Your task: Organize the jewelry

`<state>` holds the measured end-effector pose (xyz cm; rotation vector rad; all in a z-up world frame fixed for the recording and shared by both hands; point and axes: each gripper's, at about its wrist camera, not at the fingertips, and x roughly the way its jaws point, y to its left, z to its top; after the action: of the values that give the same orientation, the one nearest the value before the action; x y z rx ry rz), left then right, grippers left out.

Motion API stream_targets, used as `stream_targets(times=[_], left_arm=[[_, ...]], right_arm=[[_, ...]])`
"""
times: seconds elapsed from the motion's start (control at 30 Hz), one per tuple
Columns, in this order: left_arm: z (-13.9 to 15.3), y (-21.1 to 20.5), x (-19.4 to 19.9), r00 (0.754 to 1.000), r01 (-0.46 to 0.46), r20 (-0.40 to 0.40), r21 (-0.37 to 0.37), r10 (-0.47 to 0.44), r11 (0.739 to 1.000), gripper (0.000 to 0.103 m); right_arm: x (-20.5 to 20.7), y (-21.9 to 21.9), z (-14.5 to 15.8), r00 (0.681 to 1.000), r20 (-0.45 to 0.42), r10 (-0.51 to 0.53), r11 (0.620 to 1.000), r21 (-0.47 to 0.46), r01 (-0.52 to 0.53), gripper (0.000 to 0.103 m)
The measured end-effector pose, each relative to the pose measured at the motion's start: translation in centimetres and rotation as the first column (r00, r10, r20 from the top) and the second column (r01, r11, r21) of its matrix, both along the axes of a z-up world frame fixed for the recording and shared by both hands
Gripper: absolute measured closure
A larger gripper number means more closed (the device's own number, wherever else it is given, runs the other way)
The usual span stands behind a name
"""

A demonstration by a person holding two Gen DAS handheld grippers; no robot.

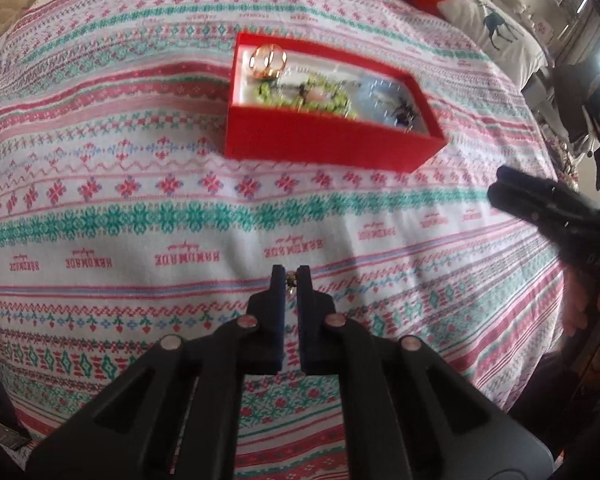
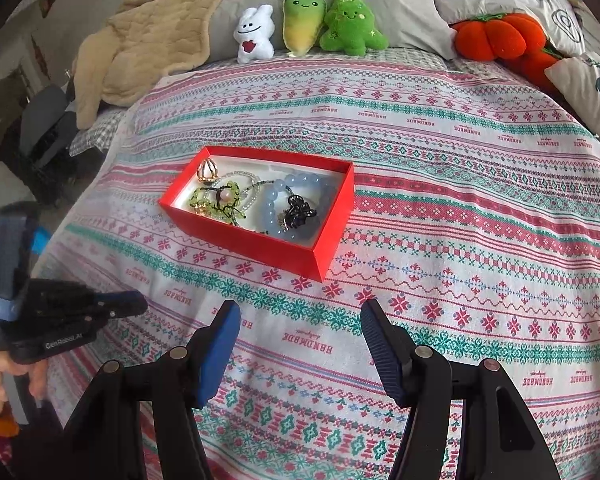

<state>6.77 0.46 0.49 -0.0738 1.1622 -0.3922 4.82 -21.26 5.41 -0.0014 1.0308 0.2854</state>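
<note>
The left hand-held gripper [image 1: 291, 276] has its jaws closed almost together, and a small gold-coloured jewelry piece [image 1: 290, 281] sits pinched between the tips, low over the patterned bedspread [image 1: 140, 160]. It is too small to say whether it is an earring or a charm. The piece hangs between the tips with its length running down along the fingers.

From this hand-held gripper the red box [image 1: 332, 144] lies ahead and a little to the right, well apart, with bare cloth between. In the left wrist view the long axis of the box runs from upper left to lower right, so its near long wall faces the closed tips at a slant. Inside are a gold ball-shaped charm [image 2: 207, 171], a green beaded bracelet [image 2: 220, 200], a pale blue beaded bracelet [image 2: 296, 208] and a dark ornament [image 2: 298, 210].

The right hand-held gripper [image 2: 300, 320] stands half open with nothing between its blue pads [image 2: 220, 356], pointing down at the bedspread, with the near corner of the box just ahead of it.

My judgement: the right one is nearer to the box, but the left one carries the piece, so it must travel forward and rightward over the near wall before it lets go.
</note>
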Motion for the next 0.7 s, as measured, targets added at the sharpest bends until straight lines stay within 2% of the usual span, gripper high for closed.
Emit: stream_targets(times=[0.27,0.47,0.57,0.63,0.67,0.7], left_arm=[[3.9,-1.4,3.2,0.993,-0.002,0.117,-0.091,0.013,0.996,0.097],[3.2,-2.6,6.6,0.989,-0.038,0.136,-0.106,0.053,0.994,0.097],[2.7,-2.2,7.0,0.988,-0.063,0.131,-0.112,0.078,0.992,0.096],[2.6,-1.7,7.2,0.989,-0.074,0.116,-0.124,0.088,0.99,0.083],[2.6,-1.4,7.1,0.989,-0.083,0.112,-0.131,0.098,0.988,0.066],[2.7,-1.2,7.0,0.988,-0.091,0.115,-0.132,0.106,0.987,0.054]], right_arm=[[0.3,-0.3,0.1,1.0,0.001,-0.013,1.0,0.003,0.013,0.039],[0.6,-0.2,-0.4,1.0,-0.011,-0.014,1.0,-0.002,0.014,0.039],[0.7,-0.1,-0.4,1.0,-0.01,-0.014,1.0,-0.002,0.014,0.039],[0.7,-0.1,-0.5,1.0,-0.012,-0.013,1.0,-0.003,0.013,0.039],[0.9,0.0,-0.6,1.0,-0.015,-0.013,1.0,-0.003,0.013,0.039],[1.0,0.1,-0.6,1.0,-0.017,-0.014,1.0,-0.003,0.014,0.039]])
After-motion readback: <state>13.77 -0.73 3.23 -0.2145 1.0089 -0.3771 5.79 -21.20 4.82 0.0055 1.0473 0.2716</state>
